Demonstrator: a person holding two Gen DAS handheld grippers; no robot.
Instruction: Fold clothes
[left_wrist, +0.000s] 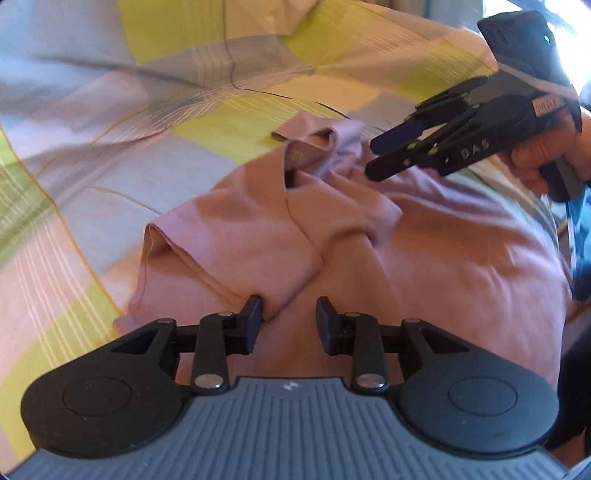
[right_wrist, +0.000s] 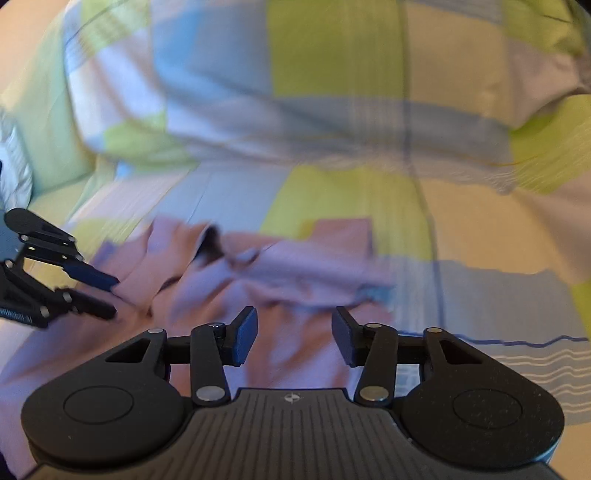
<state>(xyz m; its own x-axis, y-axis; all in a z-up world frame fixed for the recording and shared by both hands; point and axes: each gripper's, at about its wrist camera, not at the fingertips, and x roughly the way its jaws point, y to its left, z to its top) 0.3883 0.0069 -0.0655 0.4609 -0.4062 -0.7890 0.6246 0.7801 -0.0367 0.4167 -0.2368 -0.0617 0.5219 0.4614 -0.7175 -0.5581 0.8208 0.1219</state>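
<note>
Bedspread: a checked bedspread (left_wrist: 92, 155) in lime, pale blue and peach, thin cotton by its look, lay wrinkled to the left of and beyond the left jaws, carrying the work.
Left gripper: the left gripper (left_wrist: 290, 320) hung low over the cloth, jaws parted moderately and holding nothing; the tip of one folded flap lay just beside its left finger (left_wrist: 253, 317).
Garment: a dusty-pink garment (left_wrist: 461, 258), a soft matte knit, lay rumpled on the bed directly ahead of both pairs of jaws, one flap turned over along a crisp diagonal edge.
Handling: it looked light, limp and unbreakable, likely to sag and slide on itself when lifted; a pinch at a hem or corner, through both layers, seemed the surest hold.
Neckline: a bunched opening (left_wrist: 314, 147) with a darker inside sat beyond the left jaws, just beside the right jaws' tips.
Right gripper: the right gripper (right_wrist: 293, 334) hovered over the garment's far folds, jaws wide and empty; its own view was blurred.
</note>
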